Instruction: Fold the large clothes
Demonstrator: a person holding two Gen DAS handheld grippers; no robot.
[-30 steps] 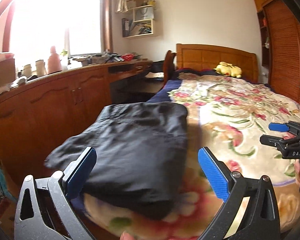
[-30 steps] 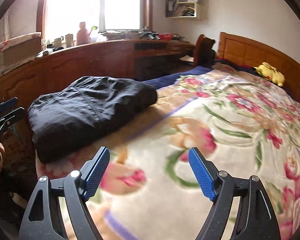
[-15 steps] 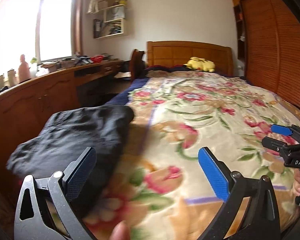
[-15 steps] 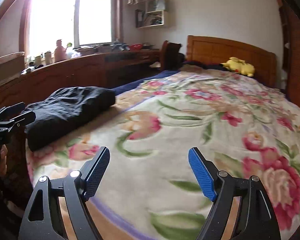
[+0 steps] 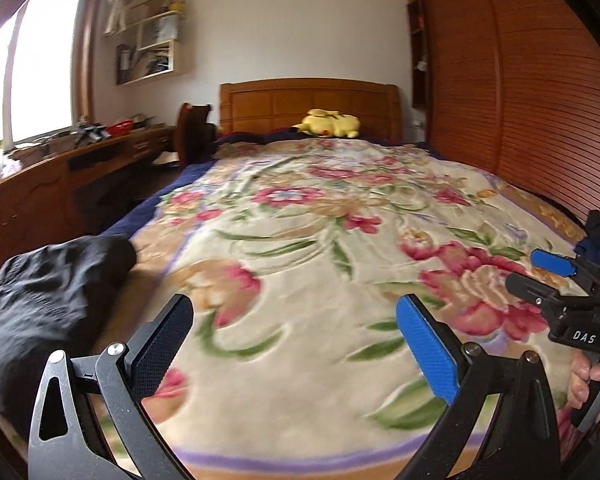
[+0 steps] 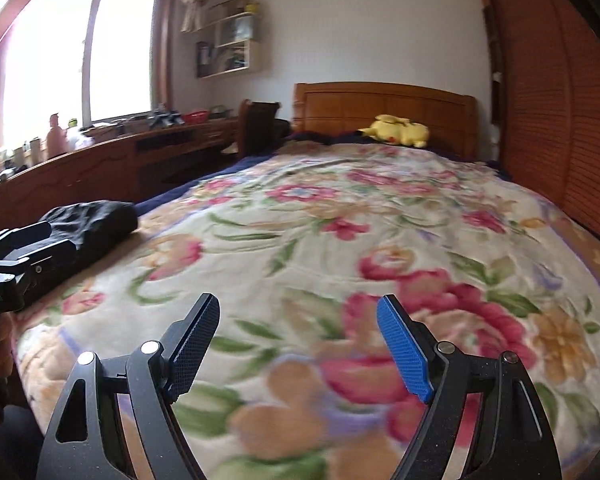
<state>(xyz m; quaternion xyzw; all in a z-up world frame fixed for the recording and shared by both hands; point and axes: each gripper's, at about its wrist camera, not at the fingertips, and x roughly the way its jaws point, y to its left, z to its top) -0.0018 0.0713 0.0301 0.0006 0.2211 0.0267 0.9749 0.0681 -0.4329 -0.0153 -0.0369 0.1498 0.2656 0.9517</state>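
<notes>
Both views have swung right off the folded black garment [image 5: 48, 300]; left gripper [image 5: 292, 344] and right gripper [image 6: 298, 346] hover released, tilted slightly down.

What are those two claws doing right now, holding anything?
Left claw: open, empty, above the floral blanket.
Right claw: open, empty, also above the blanket.

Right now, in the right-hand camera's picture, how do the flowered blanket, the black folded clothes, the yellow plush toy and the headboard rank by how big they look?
1. Flowered blanket, by far.
2. Headboard.
3. Black folded clothes, though nearness inflates them and a gripper hides part.
4. Yellow plush toy, far away, so truly unsure.
</notes>
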